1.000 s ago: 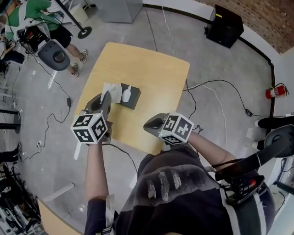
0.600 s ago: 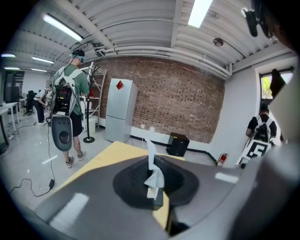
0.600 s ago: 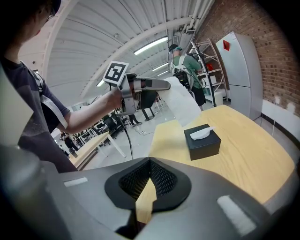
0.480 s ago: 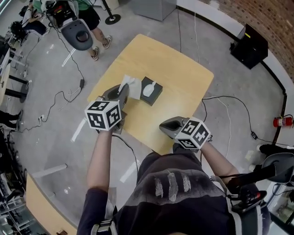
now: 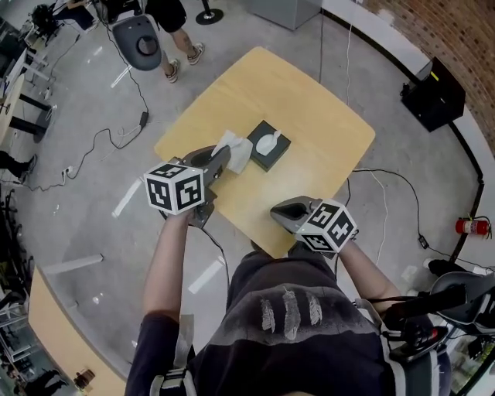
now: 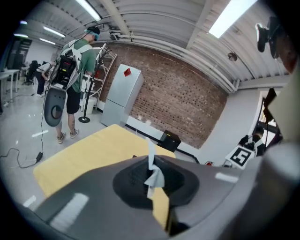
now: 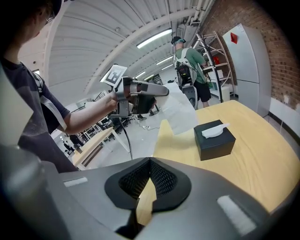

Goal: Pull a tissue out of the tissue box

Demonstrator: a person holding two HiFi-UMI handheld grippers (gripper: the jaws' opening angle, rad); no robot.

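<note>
A black tissue box (image 5: 268, 147) stands on the yellow table (image 5: 309, 116), with a fresh white tissue (image 5: 268, 141) poking out of its slot. My left gripper (image 5: 224, 157) hovers just left of the box, shut on a pulled-out white tissue (image 5: 237, 151) that hangs free of it. In the left gripper view the tissue (image 6: 152, 169) shows as a strip pinched between the jaws. The right gripper view shows the box (image 7: 214, 141), the left gripper (image 7: 161, 91) and the hanging tissue (image 7: 180, 112). My right gripper (image 5: 283, 210) sits at the table's near edge, shut and holding nothing.
A person (image 5: 174, 15) stands beyond the table's far left corner beside a grey round seat (image 5: 145, 45). Cables (image 5: 116, 135) trail over the floor to the left and right. A black case (image 5: 433, 87) and a red fire extinguisher (image 5: 469, 226) are by the right wall.
My left gripper has shifted a little, sunk and rolled, with the tissue still pinched. The right gripper has moved slightly. The head view has swung, so the table appears higher and further right.
</note>
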